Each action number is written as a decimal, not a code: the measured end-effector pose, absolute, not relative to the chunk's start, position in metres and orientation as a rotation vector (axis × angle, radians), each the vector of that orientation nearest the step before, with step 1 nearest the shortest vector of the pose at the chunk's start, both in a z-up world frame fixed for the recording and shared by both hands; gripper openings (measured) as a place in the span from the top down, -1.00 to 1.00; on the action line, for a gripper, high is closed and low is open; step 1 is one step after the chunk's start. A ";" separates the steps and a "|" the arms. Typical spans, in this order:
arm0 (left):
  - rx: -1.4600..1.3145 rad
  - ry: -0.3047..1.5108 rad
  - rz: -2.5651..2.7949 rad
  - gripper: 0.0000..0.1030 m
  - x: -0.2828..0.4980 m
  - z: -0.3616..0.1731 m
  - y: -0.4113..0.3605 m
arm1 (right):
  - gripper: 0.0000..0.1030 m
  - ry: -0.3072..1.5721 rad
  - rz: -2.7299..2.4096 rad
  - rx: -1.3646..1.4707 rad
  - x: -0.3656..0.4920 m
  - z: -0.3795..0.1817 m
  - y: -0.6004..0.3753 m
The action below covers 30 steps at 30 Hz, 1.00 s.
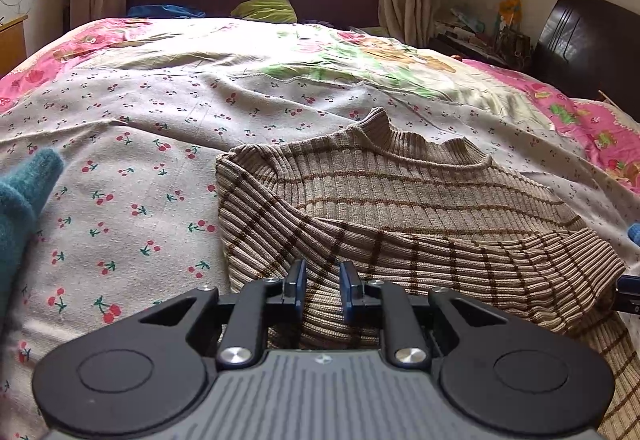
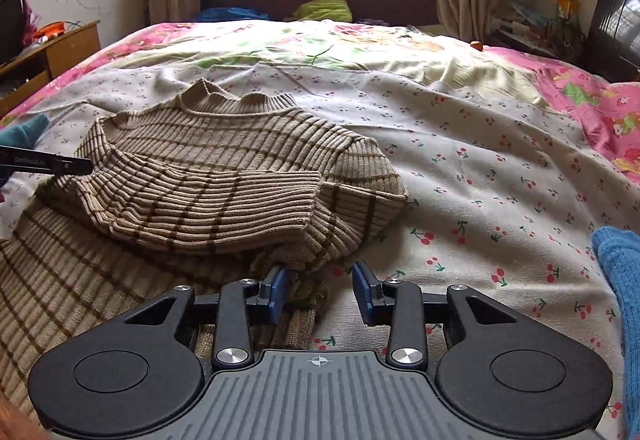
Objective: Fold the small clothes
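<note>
A beige ribbed sweater with brown stripes (image 1: 400,200) lies on the bed, collar toward the headboard, both sleeves folded across its chest. It also shows in the right wrist view (image 2: 224,176). My left gripper (image 1: 322,282) hovers over the sweater's lower left part with a narrow gap between its fingers; no cloth shows pinched. My right gripper (image 2: 322,290) is open at the sweater's right edge, where bunched hem cloth lies against the left finger (image 2: 276,288). The left gripper's tip (image 2: 60,164) shows at the sweater's far side.
The bed has a white cherry-print sheet (image 1: 140,168) over a pink floral quilt (image 2: 580,96). A teal knit garment (image 1: 20,208) lies at the left, a blue knit one (image 2: 620,280) at the right. Headboard, window, bedside tables lie beyond.
</note>
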<state>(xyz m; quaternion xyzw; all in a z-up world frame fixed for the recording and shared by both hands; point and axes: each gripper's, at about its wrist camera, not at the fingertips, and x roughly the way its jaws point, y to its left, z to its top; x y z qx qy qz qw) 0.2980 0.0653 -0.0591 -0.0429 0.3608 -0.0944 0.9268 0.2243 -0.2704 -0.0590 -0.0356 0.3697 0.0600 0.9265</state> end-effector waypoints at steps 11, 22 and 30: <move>-0.113 0.790 -0.233 0.40 0.253 -0.038 0.085 | 0.32 0.968 0.227 0.190 0.171 -0.046 -0.303; -0.163 0.930 -0.209 0.39 0.107 -0.033 0.118 | 0.25 1.128 0.204 0.253 0.068 -0.031 -0.275; -0.191 1.020 -0.220 0.38 0.067 -0.036 0.124 | 0.24 1.168 0.155 0.243 0.033 -0.035 -0.269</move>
